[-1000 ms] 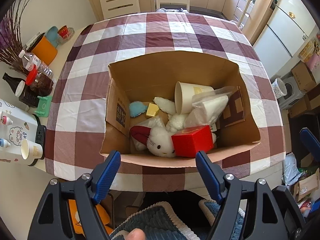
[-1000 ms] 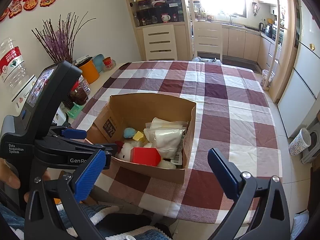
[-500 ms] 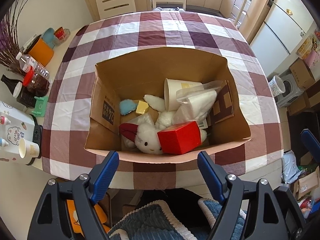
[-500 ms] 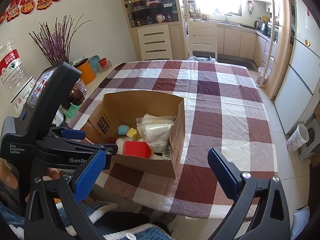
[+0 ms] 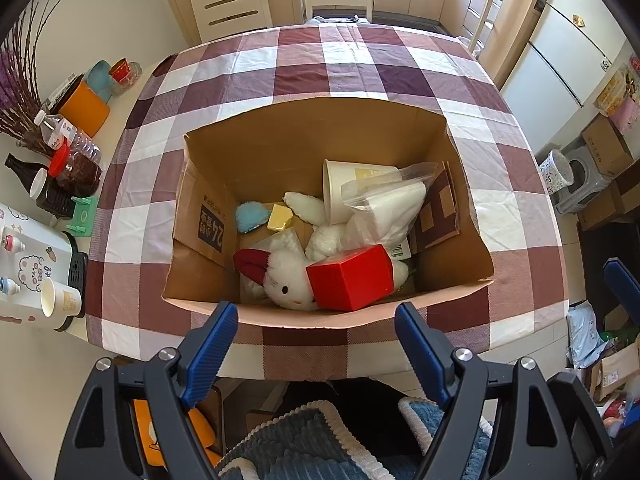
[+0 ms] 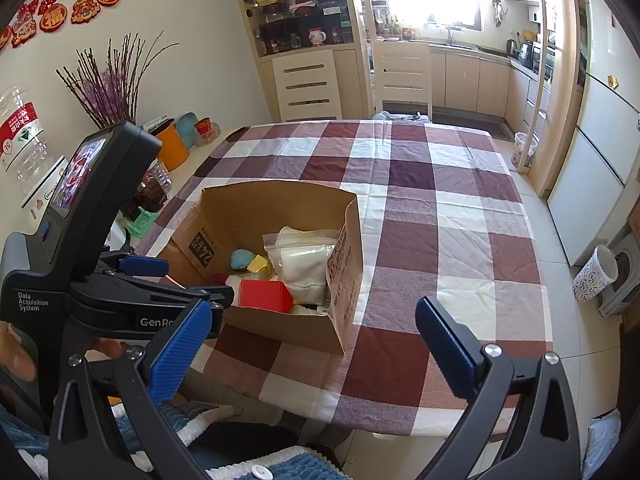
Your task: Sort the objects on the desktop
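Observation:
An open cardboard box (image 5: 304, 136) stands on the checked tablecloth (image 5: 312, 76) near the table's front edge. Inside lie a red box (image 5: 348, 278), a white plush cat (image 5: 286, 280), a paper cup (image 5: 340, 188) on its side, a clear bag of white stuff (image 5: 384, 208), a blue fluffy piece (image 5: 250, 216) and a yellow block (image 5: 280, 216). My left gripper (image 5: 316, 320) hangs open above the box's near wall, holding nothing. My right gripper (image 6: 312, 316) is open and holds nothing, in front of the box (image 6: 280, 200) and to its right. The left gripper's body (image 6: 120, 280) fills the left of the right wrist view.
A side counter at the left carries an orange container (image 5: 84, 108), bottles (image 5: 76, 160), a green stand (image 5: 84, 216) and a paper cup (image 5: 60, 302). A chair (image 6: 404, 76) stands at the table's far end. Cartons (image 5: 604, 148) sit on the floor to the right. A person's blue fleece lap (image 5: 304, 440) lies below.
The box has slid a little to the left in the right wrist view as that camera shifted. My left jaws stand very slightly wider. Nothing was taken hold of.

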`<control>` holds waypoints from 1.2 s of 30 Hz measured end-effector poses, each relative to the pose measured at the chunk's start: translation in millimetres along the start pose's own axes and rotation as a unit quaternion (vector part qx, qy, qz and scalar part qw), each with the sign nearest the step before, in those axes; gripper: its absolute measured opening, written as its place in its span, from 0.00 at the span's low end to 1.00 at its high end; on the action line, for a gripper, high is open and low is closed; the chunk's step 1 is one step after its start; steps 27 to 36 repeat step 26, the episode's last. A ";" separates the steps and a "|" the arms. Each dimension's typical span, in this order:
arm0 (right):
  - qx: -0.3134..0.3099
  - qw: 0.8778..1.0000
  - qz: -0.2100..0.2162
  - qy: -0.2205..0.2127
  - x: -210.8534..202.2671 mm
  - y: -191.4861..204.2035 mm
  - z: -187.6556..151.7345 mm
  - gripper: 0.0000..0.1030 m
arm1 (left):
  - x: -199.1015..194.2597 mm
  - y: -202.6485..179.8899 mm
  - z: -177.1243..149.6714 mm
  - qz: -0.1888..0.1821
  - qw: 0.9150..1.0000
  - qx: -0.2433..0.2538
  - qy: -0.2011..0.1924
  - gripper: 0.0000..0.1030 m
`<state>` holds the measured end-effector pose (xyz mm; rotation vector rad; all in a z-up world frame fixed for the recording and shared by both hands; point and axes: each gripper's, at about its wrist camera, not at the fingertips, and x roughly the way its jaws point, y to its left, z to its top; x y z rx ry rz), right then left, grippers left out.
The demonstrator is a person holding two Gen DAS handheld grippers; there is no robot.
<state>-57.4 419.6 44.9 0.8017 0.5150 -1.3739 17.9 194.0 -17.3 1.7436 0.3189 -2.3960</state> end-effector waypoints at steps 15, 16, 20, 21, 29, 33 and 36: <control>0.000 1.000 0.000 0.000 -0.6 -1.8 -0.3 1.00 | 2.4 -0.7 2.1 -0.006 1.000 -0.003 0.003 0.80; 0.000 1.000 0.000 0.000 -0.6 -1.8 -0.3 1.00 | 2.8 -0.6 2.2 -0.006 1.000 -0.003 0.004 0.80; 0.000 1.000 0.000 0.000 -0.6 -1.9 -0.3 1.00 | 4.3 -0.9 2.2 -0.007 1.000 -0.003 0.005 0.80; 0.001 1.000 0.001 0.001 -0.6 -2.7 -0.3 1.00 | 4.1 -1.1 2.3 -0.006 1.000 -0.002 0.004 0.80; 0.001 1.000 0.000 0.003 0.2 -5.4 0.4 1.00 | 5.3 -1.4 2.3 -0.005 1.000 0.001 0.004 0.80; 0.001 1.000 0.000 0.003 0.2 -5.4 0.4 1.00 | 5.3 -1.4 2.3 -0.005 1.000 0.001 0.004 0.80; 0.001 1.000 0.000 0.003 0.2 -5.4 0.4 1.00 | 5.3 -1.4 2.3 -0.005 1.000 0.001 0.004 0.80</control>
